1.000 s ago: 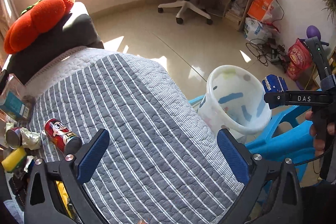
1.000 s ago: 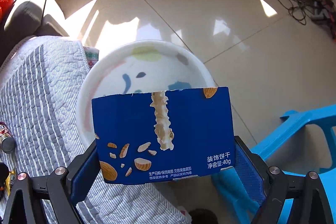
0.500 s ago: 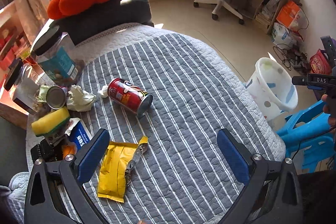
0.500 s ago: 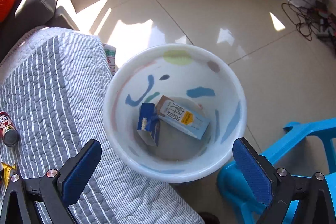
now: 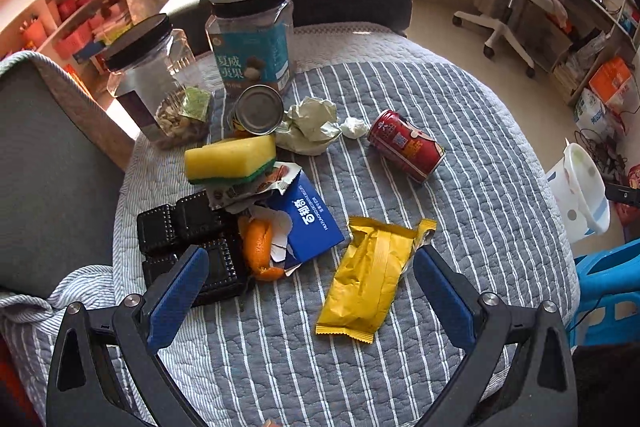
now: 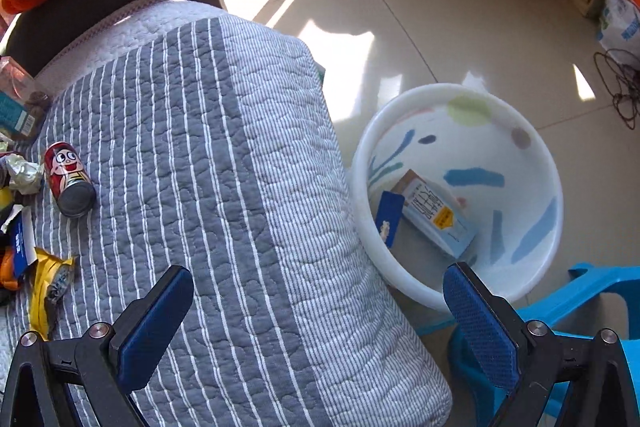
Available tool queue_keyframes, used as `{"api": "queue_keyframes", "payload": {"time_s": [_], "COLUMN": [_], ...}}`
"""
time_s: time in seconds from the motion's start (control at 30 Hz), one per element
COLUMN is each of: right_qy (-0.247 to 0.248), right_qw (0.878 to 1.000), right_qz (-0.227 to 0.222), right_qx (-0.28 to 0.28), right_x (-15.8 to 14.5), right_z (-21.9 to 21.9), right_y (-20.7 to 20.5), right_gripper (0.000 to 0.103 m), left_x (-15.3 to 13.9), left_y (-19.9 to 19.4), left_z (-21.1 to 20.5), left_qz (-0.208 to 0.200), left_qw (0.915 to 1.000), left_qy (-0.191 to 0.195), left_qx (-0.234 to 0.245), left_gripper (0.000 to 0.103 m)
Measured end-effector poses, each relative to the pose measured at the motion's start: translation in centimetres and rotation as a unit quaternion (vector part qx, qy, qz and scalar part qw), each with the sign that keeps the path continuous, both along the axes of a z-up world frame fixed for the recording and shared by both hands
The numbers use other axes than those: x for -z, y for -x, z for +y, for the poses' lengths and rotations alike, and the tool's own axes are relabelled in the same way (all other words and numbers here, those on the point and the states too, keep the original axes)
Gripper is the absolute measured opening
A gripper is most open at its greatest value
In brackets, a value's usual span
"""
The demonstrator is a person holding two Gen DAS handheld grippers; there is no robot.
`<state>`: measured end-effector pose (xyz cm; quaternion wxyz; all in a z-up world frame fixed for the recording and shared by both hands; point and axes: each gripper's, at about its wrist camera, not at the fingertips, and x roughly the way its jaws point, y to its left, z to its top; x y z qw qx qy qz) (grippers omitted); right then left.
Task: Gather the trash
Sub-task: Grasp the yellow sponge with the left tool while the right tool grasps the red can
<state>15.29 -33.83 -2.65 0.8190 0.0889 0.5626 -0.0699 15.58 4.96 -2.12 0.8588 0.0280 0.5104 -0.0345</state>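
Left wrist view: the left gripper (image 5: 310, 285) hangs over the striped quilt (image 5: 460, 131) with its fingers spread wide and empty, the yellow wrapper (image 5: 370, 277) lying between their tips. A red can (image 5: 406, 146) lies on its side near a crumpled paper (image 5: 310, 125), a sponge (image 5: 230, 159) and a torn blue box (image 5: 310, 223). The right gripper (image 6: 316, 305) is likewise wide apart and empty, above the quilt's edge beside the white bin (image 6: 532, 155), which holds two cartons (image 6: 436, 217).

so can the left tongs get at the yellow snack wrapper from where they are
Probably yes. The left tongs are open, and the crinkled yellow snack wrapper lies flat on the striped grey quilt between their fingertips, uncovered. The torn blue carton sits just left, apart from it.
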Motion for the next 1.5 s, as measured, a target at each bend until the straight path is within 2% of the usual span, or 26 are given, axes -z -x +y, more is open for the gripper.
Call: {"api": "queue_keyframes", "payload": {"time_s": [0.2, 0.3, 0.5, 0.63, 0.73, 0.83, 0.9, 0.93, 0.97, 1.23, 1.5], "right_qy": [0.007, 0.010, 0.011, 0.008, 0.004, -0.001, -0.004, -0.005, -0.006, -0.024, -0.049], "right_qw": [1.000, 0.999, 0.998, 0.998, 0.998, 0.998, 0.998, 0.998, 0.998, 0.996, 0.992], "right_qz": [0.003, 0.006, 0.011, 0.016, 0.017, 0.017, 0.017, 0.017, 0.017, 0.001, 0.009], "right_qx": [-0.028, -0.041, -0.056, -0.058, -0.057, -0.058, -0.059, -0.060, -0.062, -0.085, -0.119], "right_x": [0.1, 0.3, 0.8, 1.2, 1.3, 1.4, 1.5, 1.6, 1.7, 2.6, 6.3], "right_z": [3.3, 4.7, 7.1, 8.2, 9.0, 9.8, 10.3, 10.6, 10.9, 14.8, 19.6], "right_y": [-0.7, -1.1, -2.0, -2.8, -3.3, -3.9, -4.3, -4.6, -4.8, -8.2, -11.7], "right_gripper": [0.102, 0.102, 0.102, 0.102, 0.102, 0.102, 0.102, 0.102, 0.102, 0.102, 0.099], "left_x": [0.6, 1.0, 2.1, 3.0, 3.9, 4.5, 4.8, 4.9, 4.9, 1.8, -1.4], "left_y": [-0.4, -1.2, -4.6, -6.7, -7.9, -8.8, -9.1, -9.2, -9.2, -6.3, -2.5], "left_z": [3.9, 5.7, 7.8, 7.8, 7.2, 6.8, 6.6, 6.5, 6.4, 6.3, 7.4], "left_qz": [0.007, 0.009, -0.013, -0.028, -0.028, -0.026, -0.019, -0.013, -0.008, -0.024, -0.051], "left_qw": [0.9991, 0.9977, 0.9931, 0.9919, 0.9935, 0.9947, 0.9950, 0.9953, 0.9957, 0.9955, 0.9947], "left_qy": [0.007, 0.027, 0.067, 0.078, 0.070, 0.058, 0.062, 0.065, 0.063, 0.072, 0.073], "left_qx": [-0.041, -0.061, -0.095, -0.097, -0.086, -0.081, -0.076, -0.070, -0.067, -0.057, -0.053], "left_gripper": [0.103, 0.103, 0.103, 0.100, 0.095, 0.084, 0.067, 0.061, 0.061, 0.055, 0.055]}}
